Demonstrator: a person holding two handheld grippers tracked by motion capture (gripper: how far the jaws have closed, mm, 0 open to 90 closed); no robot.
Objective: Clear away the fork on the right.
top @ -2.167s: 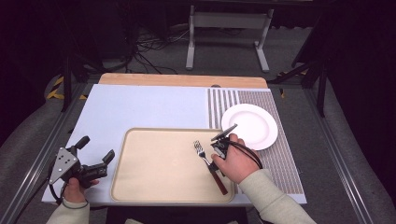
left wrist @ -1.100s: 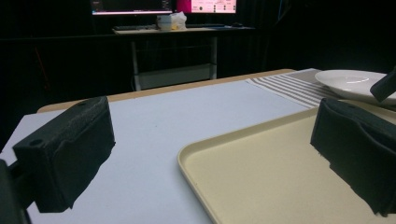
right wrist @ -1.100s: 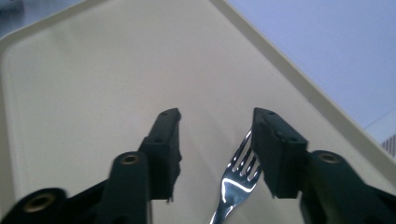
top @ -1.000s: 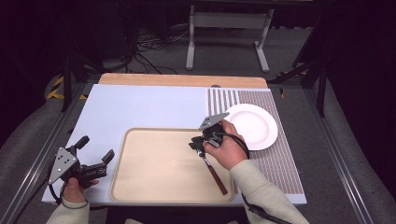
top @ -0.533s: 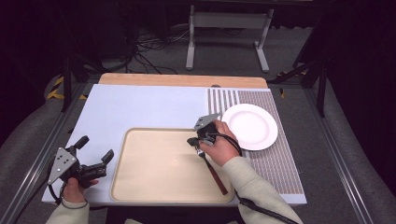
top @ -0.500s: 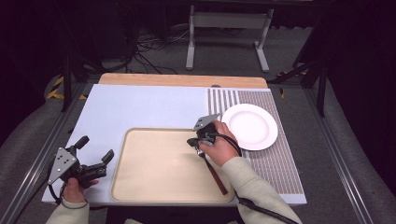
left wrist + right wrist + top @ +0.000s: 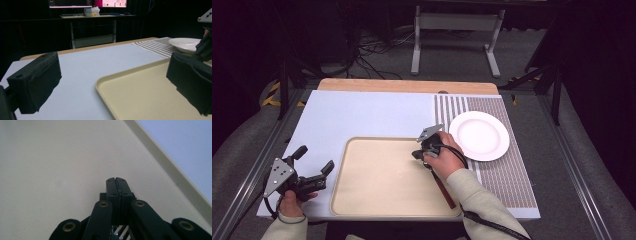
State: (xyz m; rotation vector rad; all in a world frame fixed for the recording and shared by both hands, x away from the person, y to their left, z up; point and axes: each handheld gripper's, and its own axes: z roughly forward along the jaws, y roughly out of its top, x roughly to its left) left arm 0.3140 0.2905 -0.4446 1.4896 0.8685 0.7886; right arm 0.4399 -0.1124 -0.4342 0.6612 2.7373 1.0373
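While the fork (image 7: pixel 119 230) sits pinched in the right tool (image 7: pixel 422 150), its tines just peeking out beneath the closed jaws in the right gripper view, the brown handle (image 7: pixel 443 188) trails back toward six o'clock under the person's right hand (image 7: pixel 446 159) in the high view. That fork hangs over the beige tray (image 7: pixel 362 200), near the tray's two o'clock corner, jaws pressed tight together and tilted down at the tray floor. My read: this is the carry step, fork grasped and in transit, not yet set down. The white plate (image 7: pixel 479 135) waits just beyond at two o'clock, on the striped mat (image 7: pixel 507 180), apart from the tool. Next move likely calls for a steady swing and a level lowering before any release, since that long handle could tip the fork. Over at eight o'clock, the left tool (image 7: pixel 312 172) idles off the tray on the tabletop (image 7: pixel 362 115), jaws spread wide, gripping nothing.
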